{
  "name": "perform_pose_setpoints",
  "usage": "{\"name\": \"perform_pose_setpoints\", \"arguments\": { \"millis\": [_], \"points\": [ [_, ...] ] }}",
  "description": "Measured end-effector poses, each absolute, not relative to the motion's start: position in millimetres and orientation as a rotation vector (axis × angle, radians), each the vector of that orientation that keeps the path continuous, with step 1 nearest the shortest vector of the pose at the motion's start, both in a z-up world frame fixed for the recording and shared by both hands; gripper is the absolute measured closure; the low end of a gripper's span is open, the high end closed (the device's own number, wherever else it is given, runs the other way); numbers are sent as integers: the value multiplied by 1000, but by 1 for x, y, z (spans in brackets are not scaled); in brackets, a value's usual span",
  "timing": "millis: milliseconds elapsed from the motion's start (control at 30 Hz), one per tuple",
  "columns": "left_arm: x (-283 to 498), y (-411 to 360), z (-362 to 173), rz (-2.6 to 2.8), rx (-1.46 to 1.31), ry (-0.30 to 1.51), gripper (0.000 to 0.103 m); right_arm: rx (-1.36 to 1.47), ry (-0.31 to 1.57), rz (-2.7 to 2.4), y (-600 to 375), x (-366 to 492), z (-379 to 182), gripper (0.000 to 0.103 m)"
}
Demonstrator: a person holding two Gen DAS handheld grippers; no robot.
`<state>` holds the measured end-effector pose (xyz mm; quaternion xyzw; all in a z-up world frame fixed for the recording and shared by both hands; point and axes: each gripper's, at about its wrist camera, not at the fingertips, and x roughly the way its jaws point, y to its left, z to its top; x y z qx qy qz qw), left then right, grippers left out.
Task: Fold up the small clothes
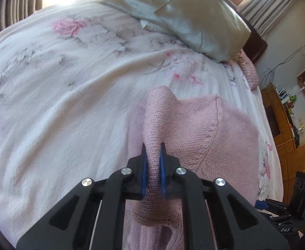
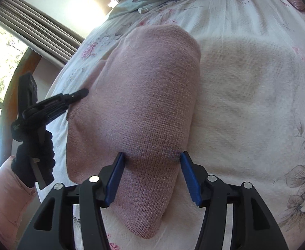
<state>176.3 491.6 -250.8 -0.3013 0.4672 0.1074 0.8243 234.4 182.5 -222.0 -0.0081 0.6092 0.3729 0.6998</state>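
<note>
A pink knit garment lies on the floral bedspread. My left gripper is shut on a raised ridge of the knit, which runs between its blue pads. In the right wrist view the garment fills the middle as a lifted fold and casts a shadow on the bedspread. My right gripper stands open and wide, the knit passing between its blue pads without being pinched. The left gripper shows at the fold's left edge, held by a black-gloved hand.
A pale green satin pillow lies at the head of the bed, with another pink item by the bed's right edge. Wooden shelves and cables stand past that edge. Curtains and a window are on the left.
</note>
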Motion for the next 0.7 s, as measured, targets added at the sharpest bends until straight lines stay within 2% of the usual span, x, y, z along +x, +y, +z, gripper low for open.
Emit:
{"name": "perform_pose_setpoints", "arguments": {
  "millis": [133,200,233,300,500,600,700],
  "points": [
    [175,491,-267,251,-651,998,92,-17,1380,823,185,235,-231,42],
    [174,493,-263,255,-655,999,89,-21,1385,821,185,236,-231,42],
    [173,494,-256,262,-637,999,84,-24,1381,820,185,237,-228,42],
    [167,493,-237,278,-583,980,80,-31,1347,821,183,236,-217,42],
    [142,451,-172,192,-462,857,78,39,1260,841,174,234,-183,41],
    [138,418,-175,136,-394,891,77,22,1270,846,179,229,-185,41],
    [134,401,-199,162,-326,962,77,-25,1299,812,186,225,-200,41]
  ]
}}
